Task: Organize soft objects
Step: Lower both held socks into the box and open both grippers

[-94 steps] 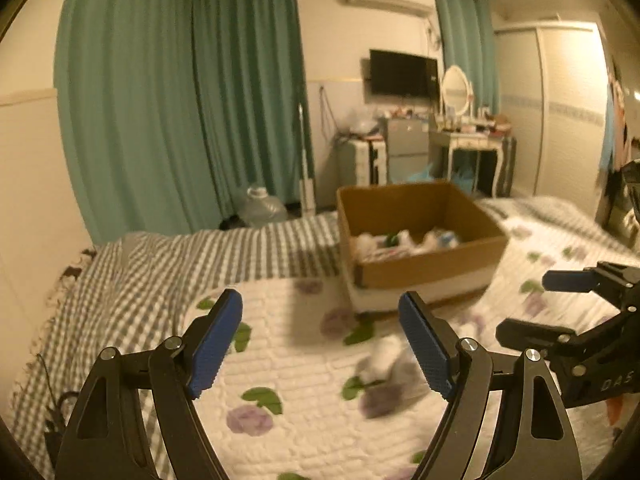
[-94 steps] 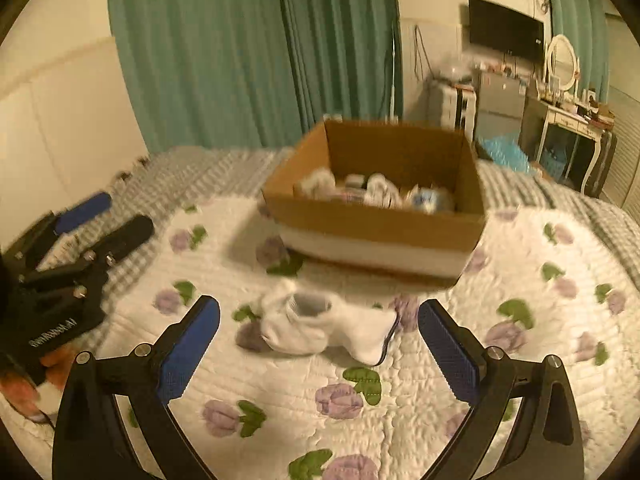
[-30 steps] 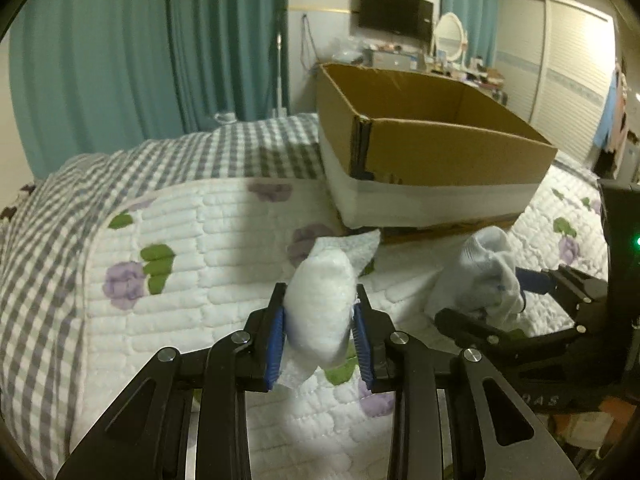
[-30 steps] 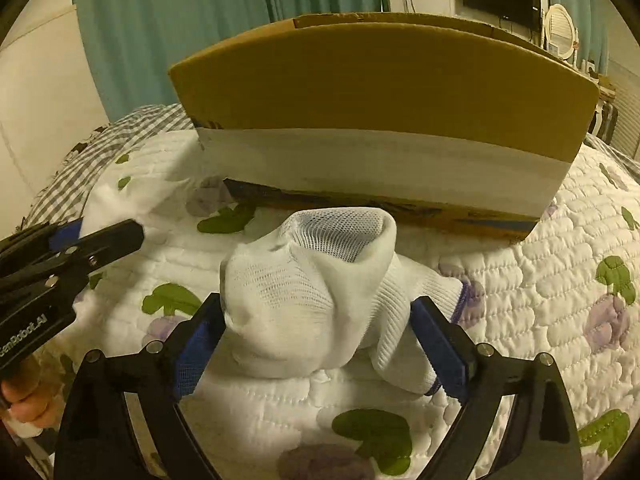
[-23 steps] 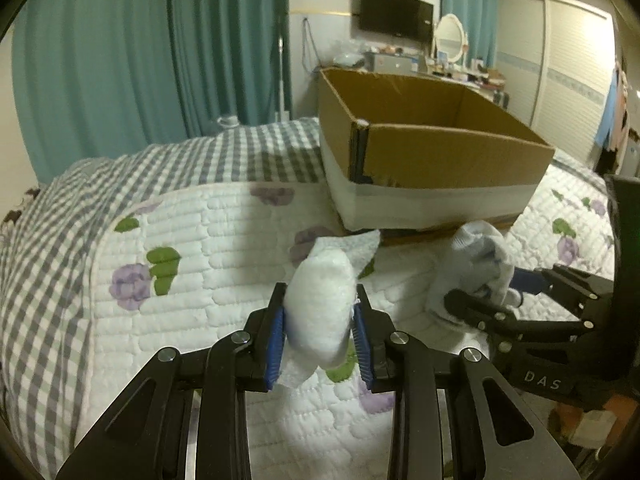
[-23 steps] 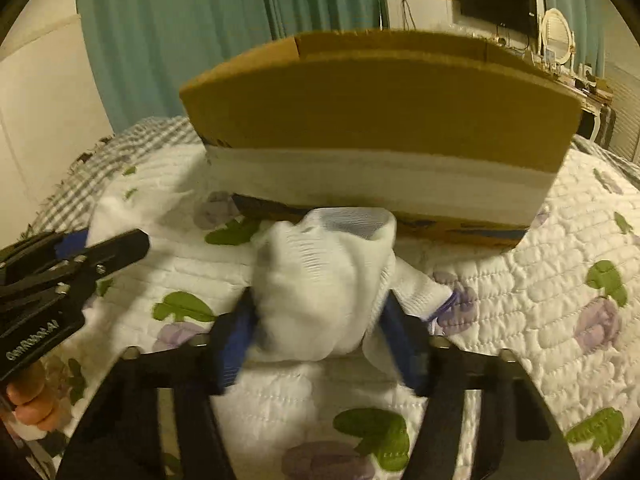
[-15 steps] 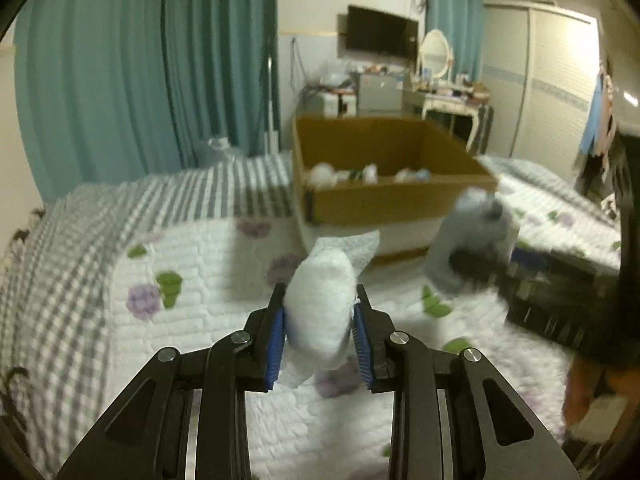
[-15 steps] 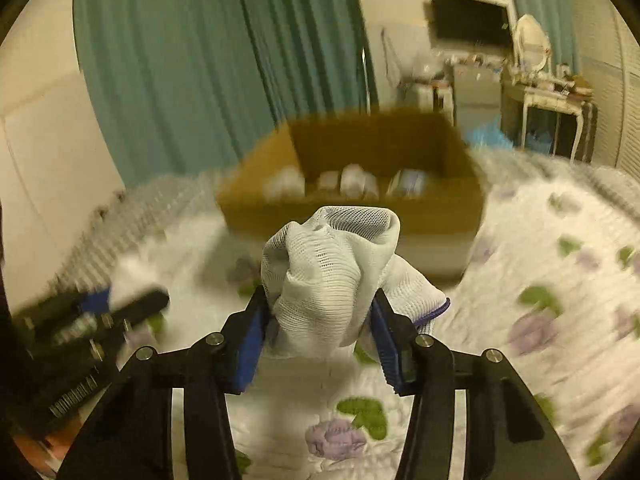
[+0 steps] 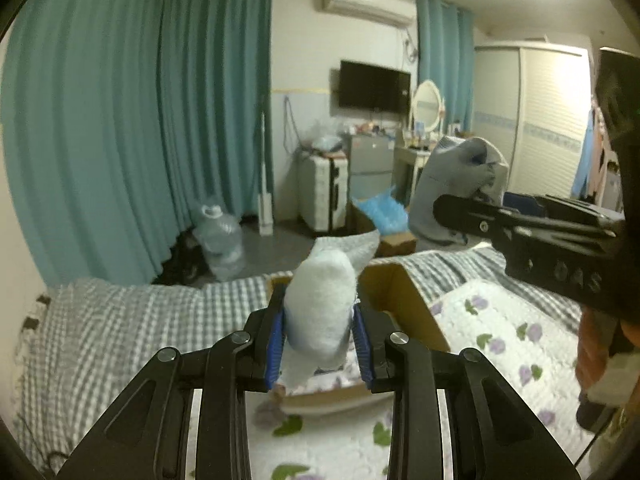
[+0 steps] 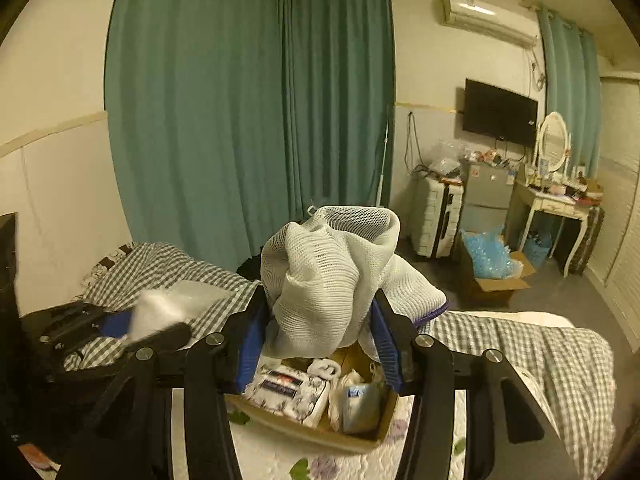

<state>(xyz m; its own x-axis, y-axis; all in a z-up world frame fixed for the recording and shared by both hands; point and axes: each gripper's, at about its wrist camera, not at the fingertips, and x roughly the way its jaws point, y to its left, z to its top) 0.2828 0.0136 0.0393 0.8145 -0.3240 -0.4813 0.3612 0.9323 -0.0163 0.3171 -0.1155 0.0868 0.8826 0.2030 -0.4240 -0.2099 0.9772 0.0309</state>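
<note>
White mesh sock [image 10: 328,280], bunched, gripper-pinched [image 10: 316,344]

My left gripper [image 9: 318,346] is matt black plastic with blue rubbery pads, and it pinches a fluffy white cloth roll [image 9: 320,304] with a soft, fuzzy nap. My right gripper [image 10: 318,354] has the same matt black frame and blue pads, with shiny metal screw heads, and clamps an open-mesh knit white sock [image 10: 328,276], coarse and netted. Below it I see a brown cardboard box [image 10: 360,442], dull and papery, holding 1 glossy plastic-wrapped pack [image 10: 354,400]. The quilt [image 9: 492,316] looks stitched and puffy; the checked sheet [image 9: 120,320] is flat woven cloth.
</note>
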